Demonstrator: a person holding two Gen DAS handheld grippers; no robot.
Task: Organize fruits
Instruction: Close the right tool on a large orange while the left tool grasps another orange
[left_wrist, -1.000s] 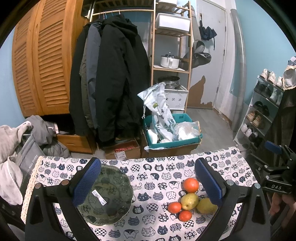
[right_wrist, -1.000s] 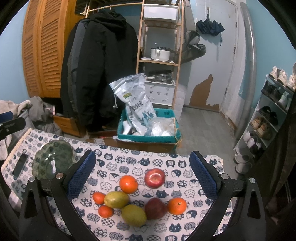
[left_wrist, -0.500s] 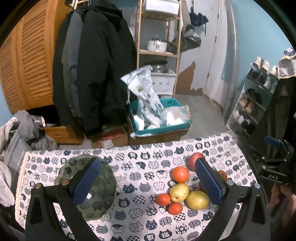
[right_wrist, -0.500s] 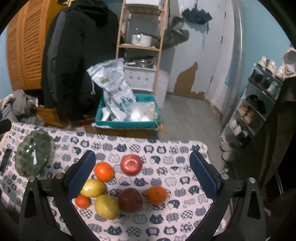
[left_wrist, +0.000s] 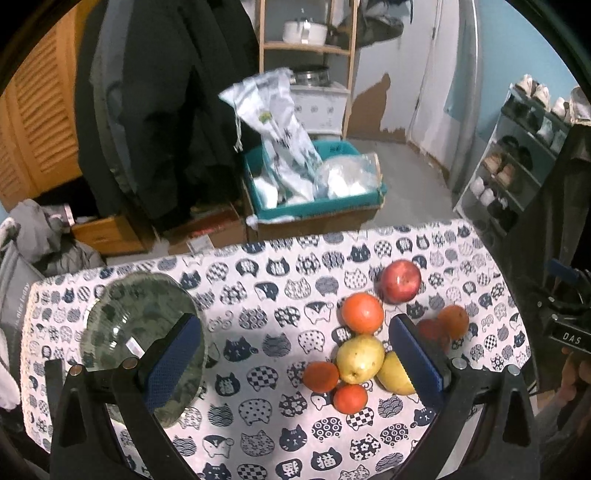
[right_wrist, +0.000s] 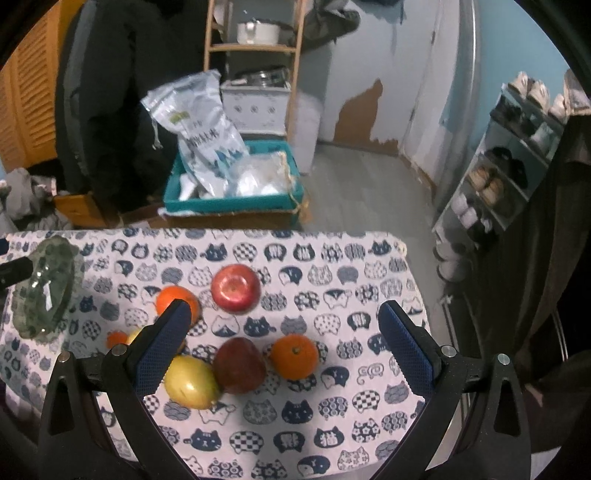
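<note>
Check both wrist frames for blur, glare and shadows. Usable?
Left wrist: motion blur smears the background bag and coats; fruit is soft but readable, bowl shows faint glare. Right wrist: background similarly soft, red apple has a small highlight, tool casts dark shadows on the cloth. Both: heavy fisheye bending, black vignette corners. Usable.

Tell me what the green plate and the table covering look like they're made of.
The green plate looks like translucent pressed glass: the cat print shows through it, light glints off its middle, and its rim is ribbed. The table covering looks like matte printed cotton or similar cloth, with no sheen and a soft drape at the far edge; the weave is too blurred to confirm.
</note>
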